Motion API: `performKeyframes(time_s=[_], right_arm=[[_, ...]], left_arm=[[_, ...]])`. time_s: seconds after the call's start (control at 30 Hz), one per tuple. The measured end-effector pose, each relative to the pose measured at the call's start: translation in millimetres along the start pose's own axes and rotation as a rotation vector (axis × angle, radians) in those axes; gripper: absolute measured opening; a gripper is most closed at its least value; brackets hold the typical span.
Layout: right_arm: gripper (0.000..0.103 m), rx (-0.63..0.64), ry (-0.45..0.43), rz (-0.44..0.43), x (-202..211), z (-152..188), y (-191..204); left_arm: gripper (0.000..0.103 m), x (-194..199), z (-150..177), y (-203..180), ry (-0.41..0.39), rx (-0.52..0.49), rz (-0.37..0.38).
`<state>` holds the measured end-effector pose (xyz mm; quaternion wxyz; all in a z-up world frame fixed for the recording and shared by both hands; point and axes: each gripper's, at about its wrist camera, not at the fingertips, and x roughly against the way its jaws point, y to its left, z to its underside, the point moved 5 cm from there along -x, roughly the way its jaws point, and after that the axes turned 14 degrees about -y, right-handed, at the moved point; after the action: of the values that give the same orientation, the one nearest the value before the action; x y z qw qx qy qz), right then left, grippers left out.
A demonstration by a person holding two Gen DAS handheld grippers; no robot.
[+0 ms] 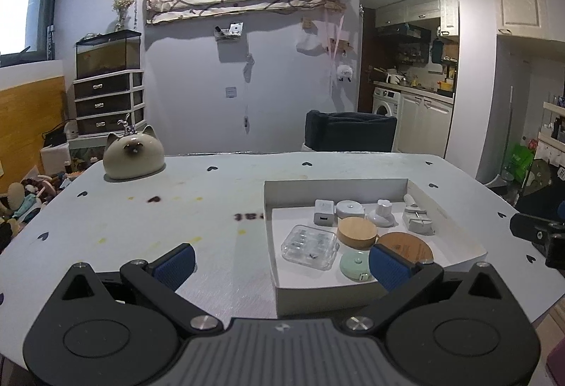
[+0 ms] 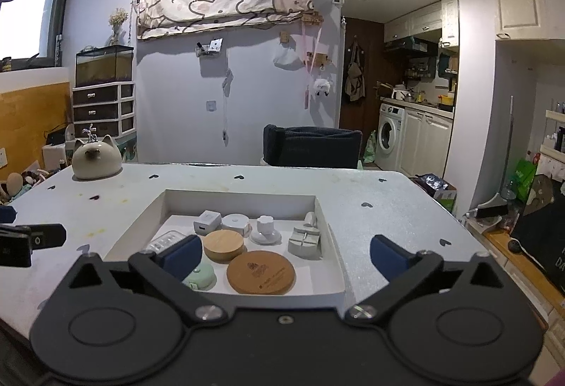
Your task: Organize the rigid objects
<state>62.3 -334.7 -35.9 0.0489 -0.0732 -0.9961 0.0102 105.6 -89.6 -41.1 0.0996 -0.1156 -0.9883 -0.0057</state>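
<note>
White shallow tray point(image 2: 326, 223), on the bench point(image 1: 176, 209), right of centre. Holds every loose item; nothing of the sort lies outside it.

Contents, all rigid:
- Cork-brown round coaster point(image 2: 260, 272), near front wall. Flat, light; hard to pinch lying down, best taken by the rim.
- Wooden round lid point(image 2: 224, 245), behind the coaster. Thick edge, an easy grip across its width.
- Mint-green round tape measure point(image 1: 354, 265), front. Smooth, likely slippery.
- Clear plastic case point(image 1: 309, 247), left side. Light, probably brittle; grip across the short sides.
- White charger cube point(image 1: 323, 215), back row. Square faces, secure hold.
- White round puck point(image 1: 349, 209), beside the cube.
- White knob on a disc base point(image 1: 381, 214), back row. Take by the stem.
- Grey slotted block point(image 1: 418, 223), right side. Looks the heaviest piece; what the white piece behind it is, I cannot tell.

Left gripper point(image 1: 280, 264): fingers spread wide, empty, hovering at the tray's near left corner. Right gripper point(image 2: 286, 257): fingers at full spread, empty, over the tray's front edge.

Bench: pale cover with small dark hearts and some stains. Cat-shaped ceramic jar point(image 1: 134, 156) at far left corner.

Room: drawer unit with a tank on top, a dark chair behind the bench, kitchen with a washing machine to the right.
</note>
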Motion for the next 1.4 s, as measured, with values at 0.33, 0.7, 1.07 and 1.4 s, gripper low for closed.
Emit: performKeyframes(time_s=[0.33, 0.7, 1.07, 1.4], right_arm=[[0.103, -0.001, -0.001, -0.013, 11.0, 3.2, 4.6], [0.103, -0.006, 0.004, -0.007, 14.1, 5.2, 0.8], [0.103, 0.000, 0.006, -0.018, 15.6, 6.4, 5.2], [0.103, 0.000, 0.006, -0.018, 15.7, 6.2, 5.6]], left_arm=[[0.103, 9.9, 7.2, 1.5, 0.009, 0.017, -0.009], [0.103, 12.9, 5.7, 2.8, 0.000, 0.021, -0.019], [0.103, 13.7, 4.0, 3.6, -0.001, 0.024, -0.020], [0.103, 13.7, 4.1, 3.9, -0.002, 0.022, -0.019]])
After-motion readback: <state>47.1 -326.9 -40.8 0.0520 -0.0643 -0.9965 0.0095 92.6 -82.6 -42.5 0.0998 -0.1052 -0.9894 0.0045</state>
